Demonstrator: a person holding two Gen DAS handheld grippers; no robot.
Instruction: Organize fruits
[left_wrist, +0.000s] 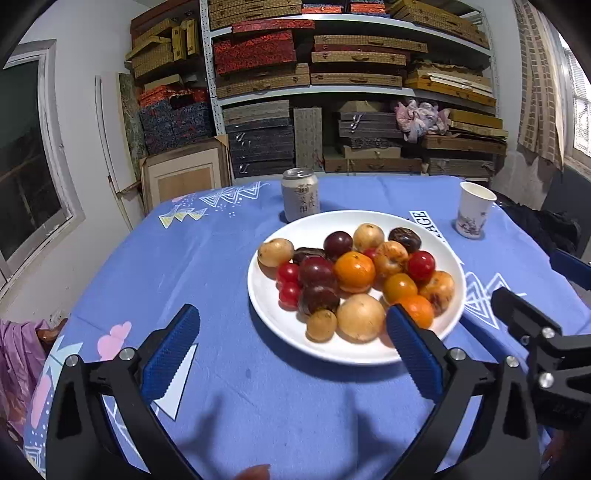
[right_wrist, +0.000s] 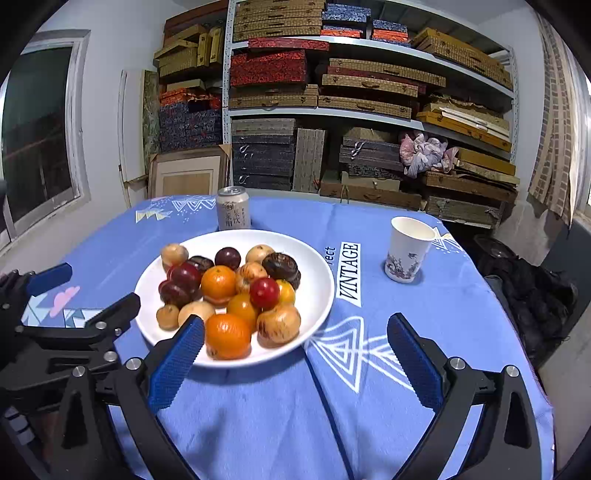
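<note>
1. Blue cloth (left_wrist: 229, 258) with white triangle prints and a "VINTAGE" label covers the table; a white plate (left_wrist: 266, 291) sits on it, near centre
2. Fruits (left_wrist: 354, 271) lie heaped on the plate: oranges, red tomato-like ones, dark plums, tan round ones, and two dark brown ones; in the right wrist view an orange (right_wrist: 228, 335) lies nearest the near rim
3. Can (left_wrist: 300, 199) stands upright just beyond the plate's far rim; whether it touches the rim I cannot tell
4. Paper cup (left_wrist: 473, 209) stands upright to the right of the plate, well apart from it, and looks empty
5. Shelves (left_wrist: 354, 88) packed with flat boxes fill the far wall; a window (left_wrist: 26, 155) is at left and a curtain (left_wrist: 539, 92) at right
6. Left gripper (left_wrist: 291, 345) is spread wide and grips nothing; its right finger overlaps the plate's near rim in view, and its left finger is over bare cloth
7. Right gripper (right_wrist: 295, 354) is likewise spread wide and empty; its left finger overlaps the plate's near rim beside the orange, and its right finger is over cloth
8. Both grippers sit side by side at the near edge, neither touching any fruit that I can see
</note>
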